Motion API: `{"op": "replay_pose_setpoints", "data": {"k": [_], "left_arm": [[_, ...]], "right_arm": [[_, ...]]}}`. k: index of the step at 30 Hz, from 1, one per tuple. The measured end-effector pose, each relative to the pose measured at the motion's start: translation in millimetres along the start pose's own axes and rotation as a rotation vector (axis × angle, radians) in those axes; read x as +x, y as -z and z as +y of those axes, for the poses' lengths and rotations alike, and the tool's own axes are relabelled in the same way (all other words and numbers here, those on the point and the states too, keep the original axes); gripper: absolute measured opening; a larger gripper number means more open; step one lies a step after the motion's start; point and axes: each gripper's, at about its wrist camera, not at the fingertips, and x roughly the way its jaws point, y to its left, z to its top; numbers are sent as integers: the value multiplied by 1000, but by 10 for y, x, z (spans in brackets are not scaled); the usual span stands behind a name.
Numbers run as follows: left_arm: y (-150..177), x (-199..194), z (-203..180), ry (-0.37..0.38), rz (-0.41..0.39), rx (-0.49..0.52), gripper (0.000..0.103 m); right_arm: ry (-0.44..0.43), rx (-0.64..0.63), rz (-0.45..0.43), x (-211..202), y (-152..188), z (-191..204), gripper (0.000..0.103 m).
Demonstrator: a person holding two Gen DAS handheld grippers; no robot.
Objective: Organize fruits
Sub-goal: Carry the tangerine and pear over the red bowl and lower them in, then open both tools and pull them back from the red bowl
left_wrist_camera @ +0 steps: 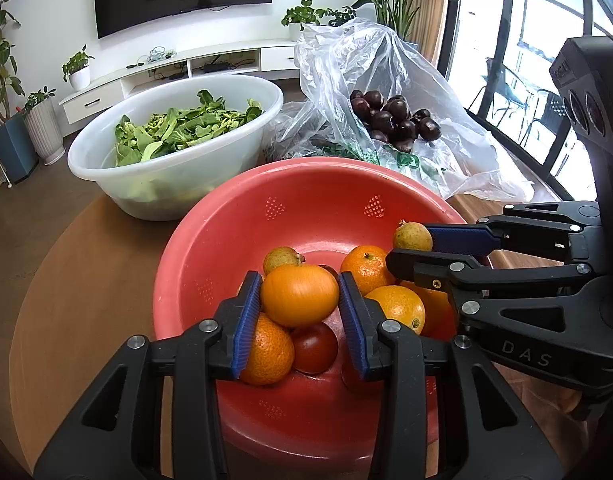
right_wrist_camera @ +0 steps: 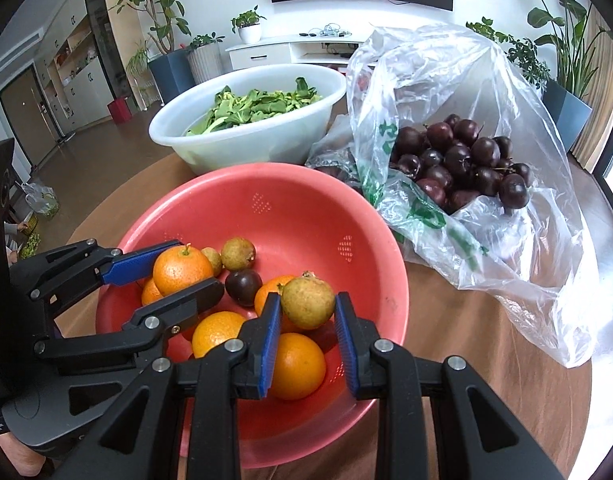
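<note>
A red colander bowl [left_wrist_camera: 306, 192] [right_wrist_camera: 290, 188] holds several oranges, small green-brown fruits and dark plums. My left gripper [left_wrist_camera: 300, 304] is shut on an orange [left_wrist_camera: 299, 295] over the bowl; it also shows in the right wrist view [right_wrist_camera: 182, 270], holding that orange [right_wrist_camera: 182, 268]. My right gripper [right_wrist_camera: 306, 316] is shut on a green-brown fruit [right_wrist_camera: 308, 302] above the bowl; in the left wrist view it [left_wrist_camera: 410, 246] reaches in from the right with that fruit [left_wrist_camera: 412, 236]. A clear plastic bag [right_wrist_camera: 486, 92] holds several dark plums [right_wrist_camera: 466, 160] [left_wrist_camera: 394, 116].
A white basin [left_wrist_camera: 170, 168] [right_wrist_camera: 242, 136] of green leaves stands behind the red bowl on the round wooden table [left_wrist_camera: 78, 280]. The bag lies at the back right. A TV, a low cabinet and potted plants fill the room behind.
</note>
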Motion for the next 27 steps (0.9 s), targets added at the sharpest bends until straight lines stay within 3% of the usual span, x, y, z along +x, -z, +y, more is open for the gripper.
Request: {"op": "replay_pose_setpoints", "data": {"k": [4, 8, 13, 19, 23, 27], "left_arm": [[-6, -14, 1, -5, -5, -3, 41], [11, -91, 30, -25, -21, -19, 52], [39, -252, 82, -57, -49, -47, 63], [121, -675, 95, -122, -148, -77, 103], [204, -1094, 15, -185, -252, -87, 103], [346, -1637, -156, -248, -369, -89, 103]], "right_arm": [[2, -3, -1, -4, 7, 7, 30], [15, -15, 0, -27, 11, 24, 31], [20, -10, -20, -111, 23, 13, 47], [38, -3, -72, -369, 77, 20, 59], [39, 11, -134, -647, 180, 39, 68], [52, 47, -255, -1061, 378, 57, 83]]}}
